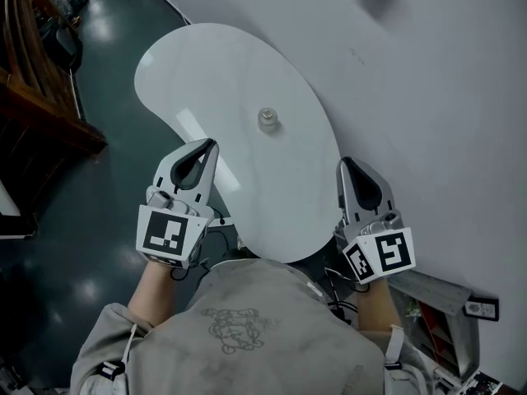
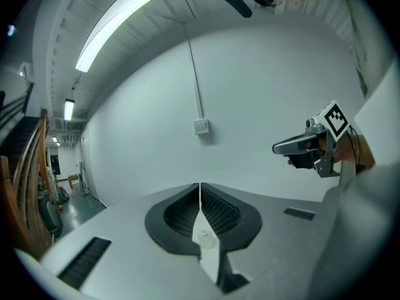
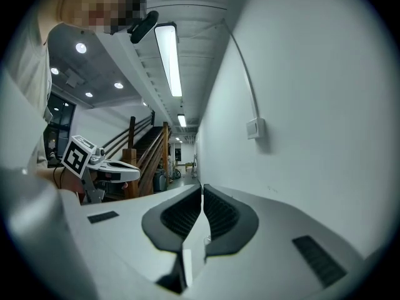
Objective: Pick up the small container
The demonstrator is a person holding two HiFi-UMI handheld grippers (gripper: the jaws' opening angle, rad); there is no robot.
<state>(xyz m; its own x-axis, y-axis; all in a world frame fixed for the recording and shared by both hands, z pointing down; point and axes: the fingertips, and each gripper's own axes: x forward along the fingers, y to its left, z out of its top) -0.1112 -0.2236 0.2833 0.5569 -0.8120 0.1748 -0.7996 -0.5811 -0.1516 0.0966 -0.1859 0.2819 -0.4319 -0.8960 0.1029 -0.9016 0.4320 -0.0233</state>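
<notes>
Small container point(image 1: 268, 119) stands upright near the middle of the white kidney-shaped table point(image 1: 189, 64), alone, nothing touching it. Left gripper point(image 1: 209, 145) hovers over the table's near-left edge, its tongs pressed together with nothing clamped; the container lies toward its 2 o'clock, well apart. Right gripper point(image 1: 344, 164) sits at the near-right edge, close to the wall point(image 1: 428, 81), its tongs likewise together and empty; the container is toward its 10 o'clock. In the left gripper view the container point(image 2: 205, 238) shows only as a pale dot low in the slit behind the joined tips, out on the table, not gripped. Pick not yet begun, by my reading. Risks as I judge them: either gripper going in without parting its tongs would nudge the container, not straddle it. The tabletop looks glossy, so a small light piece would likely skid or tip at a glancing touch. The body looks round, so an off-centre pinch could squirt it out sideways. A low approach may scrape the tips on the table.
</notes>
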